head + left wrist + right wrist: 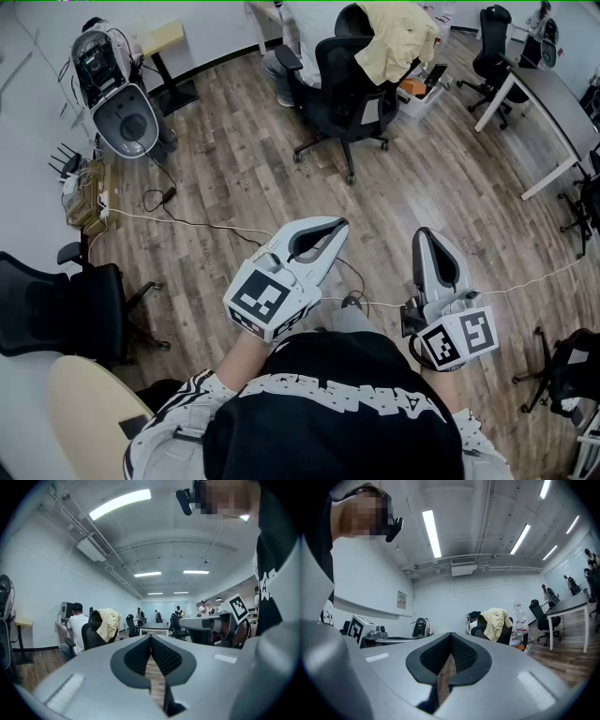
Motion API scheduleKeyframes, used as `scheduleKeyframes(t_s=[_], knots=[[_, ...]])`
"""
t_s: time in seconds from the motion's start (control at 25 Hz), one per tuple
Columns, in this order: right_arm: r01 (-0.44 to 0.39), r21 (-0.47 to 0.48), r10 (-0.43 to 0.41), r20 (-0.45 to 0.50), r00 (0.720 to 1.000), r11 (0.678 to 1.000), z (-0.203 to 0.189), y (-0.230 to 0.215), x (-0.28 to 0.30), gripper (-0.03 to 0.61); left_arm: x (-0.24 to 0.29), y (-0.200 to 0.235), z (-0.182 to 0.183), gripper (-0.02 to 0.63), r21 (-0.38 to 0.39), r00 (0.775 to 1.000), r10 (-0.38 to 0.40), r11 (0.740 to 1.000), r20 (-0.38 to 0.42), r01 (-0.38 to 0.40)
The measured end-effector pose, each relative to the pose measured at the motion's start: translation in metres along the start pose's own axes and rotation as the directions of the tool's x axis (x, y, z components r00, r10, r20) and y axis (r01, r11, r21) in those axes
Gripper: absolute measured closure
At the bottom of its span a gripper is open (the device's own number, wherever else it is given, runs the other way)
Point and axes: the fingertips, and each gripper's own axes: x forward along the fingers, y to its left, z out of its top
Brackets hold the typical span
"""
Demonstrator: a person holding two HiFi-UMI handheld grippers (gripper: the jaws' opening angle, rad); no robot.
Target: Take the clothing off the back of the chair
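Note:
A pale yellow garment (398, 44) hangs over the back of a black office chair (349, 98) at the far side of the room. The same garment (109, 624) shows small at the left in the left gripper view, and the garment (496, 623) sits right of centre in the right gripper view. Both grippers are held level close to my body, well short of the chair. My left gripper (333, 228) is shut with nothing in it. My right gripper (425, 235) is shut and holds nothing either.
A person in a white shirt (309, 23) sits beyond the chair. A white-and-black machine (117, 89) stands at the left wall. A cable (187, 223) runs across the wooden floor. A white desk (553, 103) and black chairs (492, 52) are at the right; another black chair (66, 305) is at my left.

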Motion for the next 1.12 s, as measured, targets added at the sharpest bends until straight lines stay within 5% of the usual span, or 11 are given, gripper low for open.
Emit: scheduleKeyframes(t_s=[0.52, 1.12], knots=[[0.101, -0.016, -0.102, -0.035, 0.994, 0.995, 0.004, -0.008, -0.023, 0.565, 0.002, 0.005, -0.002, 0.612, -0.071, 0.998, -0.054, 0.996, 0.033, 0.056], [0.140, 0.026, -0.140, -0.002, 0.990, 0.990, 0.006, -0.068, -0.010, 0.565, 0.058, 0.001, -0.006, 0.612, -0.026, 0.992, -0.129, 0.991, 0.000, 0.128]])
